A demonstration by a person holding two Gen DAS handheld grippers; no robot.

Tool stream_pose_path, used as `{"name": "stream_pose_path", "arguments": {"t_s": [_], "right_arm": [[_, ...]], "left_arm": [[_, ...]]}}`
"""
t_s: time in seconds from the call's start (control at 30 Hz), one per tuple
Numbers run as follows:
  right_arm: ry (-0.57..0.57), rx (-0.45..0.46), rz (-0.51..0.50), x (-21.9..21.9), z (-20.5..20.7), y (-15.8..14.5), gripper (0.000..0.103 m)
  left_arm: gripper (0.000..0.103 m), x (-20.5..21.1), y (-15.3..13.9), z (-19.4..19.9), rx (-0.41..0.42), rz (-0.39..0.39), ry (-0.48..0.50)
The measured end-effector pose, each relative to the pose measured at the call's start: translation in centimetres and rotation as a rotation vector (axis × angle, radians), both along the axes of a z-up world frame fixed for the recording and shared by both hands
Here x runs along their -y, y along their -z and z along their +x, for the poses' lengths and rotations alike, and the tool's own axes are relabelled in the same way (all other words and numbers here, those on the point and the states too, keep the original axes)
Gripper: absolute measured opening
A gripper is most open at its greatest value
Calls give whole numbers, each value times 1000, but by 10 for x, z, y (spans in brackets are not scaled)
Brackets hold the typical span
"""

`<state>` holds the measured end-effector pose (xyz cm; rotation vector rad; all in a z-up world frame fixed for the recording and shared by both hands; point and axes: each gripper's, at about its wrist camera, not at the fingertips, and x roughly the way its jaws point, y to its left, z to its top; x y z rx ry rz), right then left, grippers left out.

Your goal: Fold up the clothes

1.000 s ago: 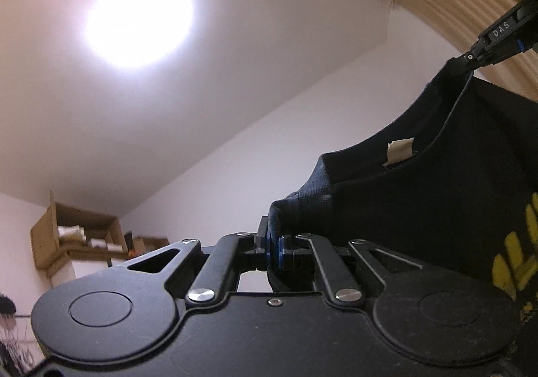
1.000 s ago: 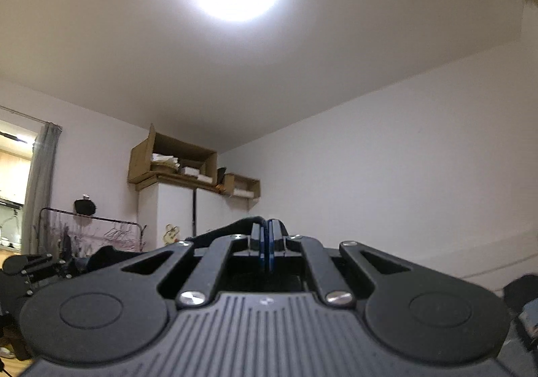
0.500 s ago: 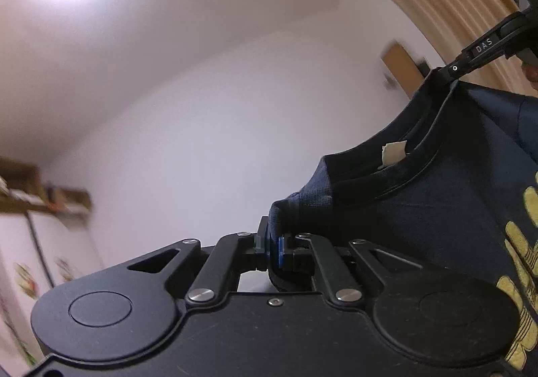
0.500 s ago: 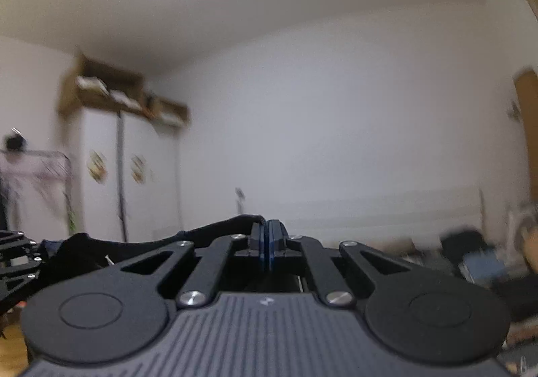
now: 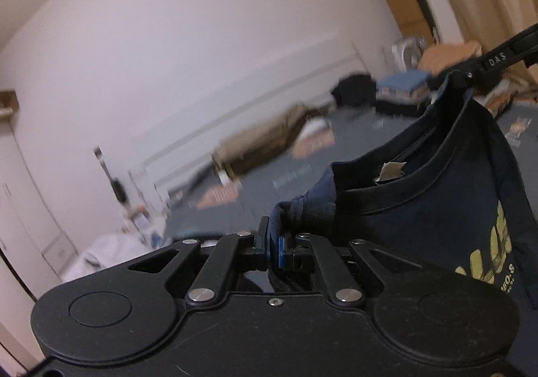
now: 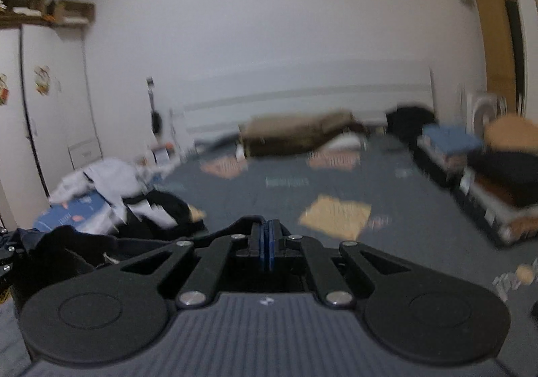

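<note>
A dark navy T-shirt (image 5: 420, 209) with yellow print hangs stretched between both grippers, above the bed. My left gripper (image 5: 274, 249) is shut on one shoulder of it, with cloth bunched over the blue pads. In the left wrist view my right gripper (image 5: 460, 76) pinches the other shoulder at the upper right. In the right wrist view my right gripper (image 6: 268, 242) is shut on a thin dark edge of the T-shirt (image 6: 77, 249), which trails off to the left and below.
A bed with a grey patterned cover (image 6: 302, 182) lies ahead. A heap of clothes (image 6: 111, 185) sits on its left, stacks of folded clothes (image 6: 477, 175) on its right, a brown pillow (image 6: 299, 135) at the headboard. A white wardrobe (image 6: 37, 108) stands left.
Both grippers swung down from facing the ceiling lamp to facing the bed, carrying the T-shirt with them. Their grips have not changed.
</note>
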<state>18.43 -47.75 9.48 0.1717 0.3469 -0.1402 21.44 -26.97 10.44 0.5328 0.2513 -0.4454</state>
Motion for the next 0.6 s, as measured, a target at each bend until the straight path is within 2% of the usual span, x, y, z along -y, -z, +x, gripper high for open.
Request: {"name": "stream_pose_path", "arguments": {"t_s": [0.07, 0.13, 0.17, 0.23, 0.33, 0.4, 0.43, 0.47, 0.6], "right_arm": [[0, -15, 14, 7, 23, 31, 3], [-3, -27, 15, 5, 24, 55, 7], [-1, -41, 16, 6, 33, 67, 9], [12, -106, 36, 6, 38, 87, 14], [3, -197, 61, 5, 50, 111, 23], [-8, -208, 49, 1, 44, 118, 34], [-15, -200, 45, 1, 36, 118, 45], [-20, -204, 43, 0, 27, 117, 50], [-48, -215, 130, -5, -14, 113, 52]], "left_arm": [[4, 5, 19, 22, -47, -7, -20], [4, 4, 36, 40, -97, -10, -38], [5, -13, 40, 51, -127, -8, -44], [9, -19, 54, 71, -192, 22, -56], [25, -44, 71, 65, -244, 58, -77], [39, -56, 72, 59, -248, 33, -73], [47, -63, 72, 54, -249, 13, -78], [48, -68, 73, 49, -252, -7, -82], [49, -94, 70, 6, -251, -91, -64]]}}
